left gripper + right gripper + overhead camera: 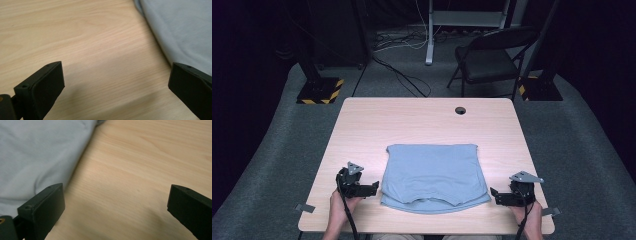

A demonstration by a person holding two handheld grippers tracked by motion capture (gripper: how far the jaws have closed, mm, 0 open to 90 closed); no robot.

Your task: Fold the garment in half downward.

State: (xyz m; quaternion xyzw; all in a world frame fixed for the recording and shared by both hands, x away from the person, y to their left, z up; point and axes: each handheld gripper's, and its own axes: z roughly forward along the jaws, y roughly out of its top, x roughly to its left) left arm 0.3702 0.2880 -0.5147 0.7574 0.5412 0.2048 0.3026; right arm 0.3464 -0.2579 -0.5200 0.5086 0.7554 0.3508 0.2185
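We see the folded light-blue T-shirt (434, 175) lying near the table's (422, 117) front edge, left gripper (371, 188) and right gripper (495, 194) flanking it, jaws wide, holding nothing.

A light wooden table (422, 120) with a pale grain stands on grey carpet (272, 165), and a round cable hole (460, 110) sits near its far edge, right of centre. Small metal tabs (305, 208) jut from its near corners. Beyond it, to the far right, a black folding chair (492, 57) faces the table. Two black stands rest on bases with yellow and black hazard stripes (319, 91), one far left, one far right. A white post (430, 35) rises at far centre, with loose cables (402, 75) trailing across the floor. The room's edges lie in darkness.
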